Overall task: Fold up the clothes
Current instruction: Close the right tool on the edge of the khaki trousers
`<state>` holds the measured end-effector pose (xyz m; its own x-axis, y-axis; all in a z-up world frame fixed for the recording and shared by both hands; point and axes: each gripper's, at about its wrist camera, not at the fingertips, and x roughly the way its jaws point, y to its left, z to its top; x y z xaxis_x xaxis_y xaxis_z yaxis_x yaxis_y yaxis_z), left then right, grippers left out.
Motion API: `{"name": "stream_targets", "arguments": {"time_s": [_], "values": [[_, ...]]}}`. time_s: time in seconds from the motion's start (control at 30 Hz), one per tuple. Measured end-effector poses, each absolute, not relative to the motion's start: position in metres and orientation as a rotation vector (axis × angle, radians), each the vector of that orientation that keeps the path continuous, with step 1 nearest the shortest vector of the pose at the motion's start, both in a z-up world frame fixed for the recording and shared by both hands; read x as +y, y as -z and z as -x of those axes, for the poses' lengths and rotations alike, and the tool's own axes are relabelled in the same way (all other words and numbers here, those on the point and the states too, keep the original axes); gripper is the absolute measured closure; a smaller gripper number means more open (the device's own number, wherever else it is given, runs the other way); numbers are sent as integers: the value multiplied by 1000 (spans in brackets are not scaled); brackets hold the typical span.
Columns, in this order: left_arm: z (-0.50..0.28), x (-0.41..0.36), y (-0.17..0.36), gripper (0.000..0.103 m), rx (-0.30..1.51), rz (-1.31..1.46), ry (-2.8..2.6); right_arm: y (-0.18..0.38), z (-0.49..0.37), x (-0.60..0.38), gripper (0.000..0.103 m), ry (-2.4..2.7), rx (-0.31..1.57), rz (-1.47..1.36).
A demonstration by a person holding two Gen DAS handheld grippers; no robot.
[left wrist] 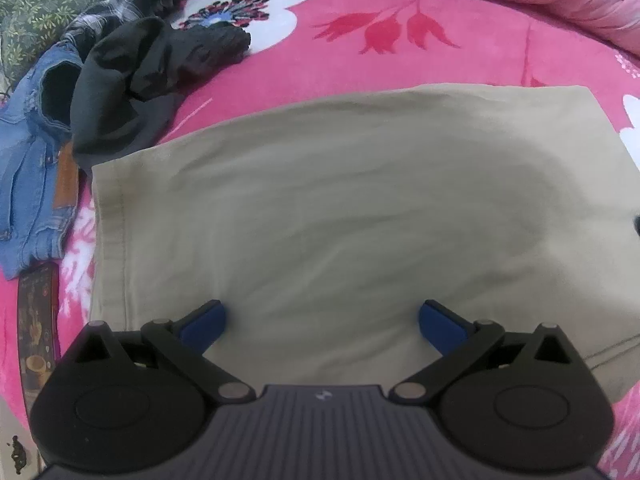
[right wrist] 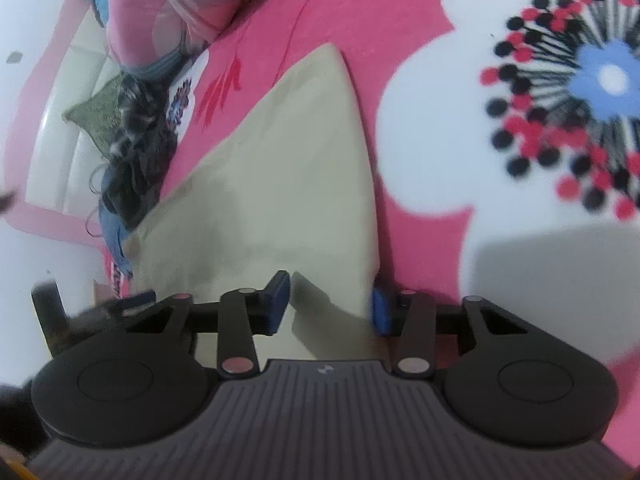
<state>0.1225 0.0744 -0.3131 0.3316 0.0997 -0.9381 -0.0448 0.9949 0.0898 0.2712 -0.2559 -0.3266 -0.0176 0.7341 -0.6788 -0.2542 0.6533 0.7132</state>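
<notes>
The beige garment point(left wrist: 320, 200) is lying flat on the pink bedspread point(left wrist: 440, 40), spreading ahead of the left gripper point(left wrist: 322, 318), whose jaws are standing wide. The right gripper point(right wrist: 328, 304) is bracketing the garment's near corner narrowly; contact looks uncertain through blur.

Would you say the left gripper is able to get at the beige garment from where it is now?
Probably yes: the left gripper hangs open directly over the beige garment, with nothing lying between them.

black ribbed grippers point(left wrist: 322, 316), blue-padded jaws, silver pivots
</notes>
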Motion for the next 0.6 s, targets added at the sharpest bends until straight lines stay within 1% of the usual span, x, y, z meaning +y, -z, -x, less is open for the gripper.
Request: {"name": "stream_targets", "arguments": {"time_s": [0.07,0.13,0.17,0.27,0.3,0.33,0.43,0.6], "values": [[-118,73,312,0,1211,-52,-93,326,-268,-256,68,-849,1390,-429],[-116,73,313,0,1189,-58,-89,325,-265,-257,75,-871,1403,-414],[-116,73,314,0,1179,-63,-86,325,-262,-258,76,-870,1414,-416],[-115,75,313,0,1165,-84,-64,319,-255,-255,84,-863,1429,-391],[-115,75,312,0,1163,-98,-58,315,-255,-253,90,-865,1428,-385],[-113,75,308,0,1157,-122,-56,309,-255,-251,92,-873,1416,-376],[-104,73,296,2,1113,-206,-38,279,-253,-244,95,-926,1352,-368],[-95,57,282,2,994,-321,123,239,-247,-227,96,-961,1283,-335]]}}
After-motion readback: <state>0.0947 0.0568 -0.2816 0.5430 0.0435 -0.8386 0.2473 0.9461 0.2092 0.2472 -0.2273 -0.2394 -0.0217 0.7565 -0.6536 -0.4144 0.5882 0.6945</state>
